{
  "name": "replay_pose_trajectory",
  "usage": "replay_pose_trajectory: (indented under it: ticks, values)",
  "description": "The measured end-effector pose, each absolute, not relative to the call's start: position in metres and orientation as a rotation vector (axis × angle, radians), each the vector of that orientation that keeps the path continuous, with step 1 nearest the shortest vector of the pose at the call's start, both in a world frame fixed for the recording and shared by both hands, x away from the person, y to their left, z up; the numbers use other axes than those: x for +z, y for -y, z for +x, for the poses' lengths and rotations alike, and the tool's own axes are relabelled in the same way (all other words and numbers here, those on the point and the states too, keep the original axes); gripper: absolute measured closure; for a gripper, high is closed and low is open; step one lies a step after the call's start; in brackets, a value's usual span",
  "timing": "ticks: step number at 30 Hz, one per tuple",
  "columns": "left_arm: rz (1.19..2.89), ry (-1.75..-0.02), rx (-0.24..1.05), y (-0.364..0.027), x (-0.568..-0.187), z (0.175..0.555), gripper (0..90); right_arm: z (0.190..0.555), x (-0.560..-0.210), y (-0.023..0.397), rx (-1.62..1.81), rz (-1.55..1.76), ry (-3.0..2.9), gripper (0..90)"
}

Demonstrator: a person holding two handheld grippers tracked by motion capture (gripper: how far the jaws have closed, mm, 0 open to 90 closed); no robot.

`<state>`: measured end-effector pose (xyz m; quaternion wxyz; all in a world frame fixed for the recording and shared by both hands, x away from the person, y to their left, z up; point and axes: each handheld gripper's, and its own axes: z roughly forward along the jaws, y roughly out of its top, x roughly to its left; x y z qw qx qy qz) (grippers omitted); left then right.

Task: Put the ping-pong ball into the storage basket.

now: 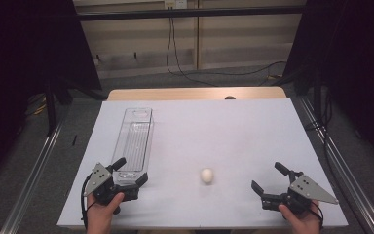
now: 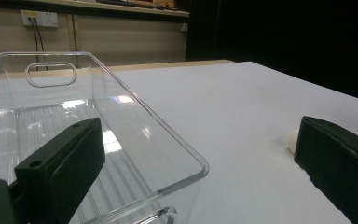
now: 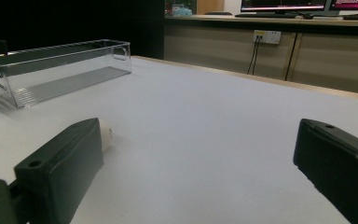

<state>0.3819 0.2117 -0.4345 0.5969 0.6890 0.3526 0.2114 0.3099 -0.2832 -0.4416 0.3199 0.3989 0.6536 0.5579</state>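
Two hand-held grippers wait at the near edge of a white-covered table point(image 1: 253, 122), both with jaws spread wide and nothing between them. The left gripper point(image 1: 129, 171) hovers at the near short end of the one long, clear plastic bin with cut-out handle slots point(image 1: 135, 141), its jaws standing to either side of that end wall without visibly pressing on it; in the left gripper view the bin's rim point(image 2: 121, 100) runs away from the left jaw. The right gripper point(image 1: 269, 184) sits low over the bare sheet, well apart from the bin.

Between the two grippers lies the single small, cream-white, egg-shaped object point(image 1: 206, 175), loose on the sheet, closer to the right gripper's left jaw and just beside that jaw in the right gripper view point(image 3: 106, 134).

By the look of it, the work has barely begun: the egg has not been picked up, and the bin is empty. Left to do, most likely, is grasping the egg and placing it in the bin.

Count: two grippers, one bin, one egg.
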Motion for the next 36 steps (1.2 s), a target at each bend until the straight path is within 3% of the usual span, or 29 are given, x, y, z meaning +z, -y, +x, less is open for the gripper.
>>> replay_pose_trajectory:
  ticks: [36]
  values:
    - [1.603,-0.772,0.418,-0.185,-0.425,0.389,1.7,0.31,-0.442,0.282,1.469,1.034,-1.739,1.3]
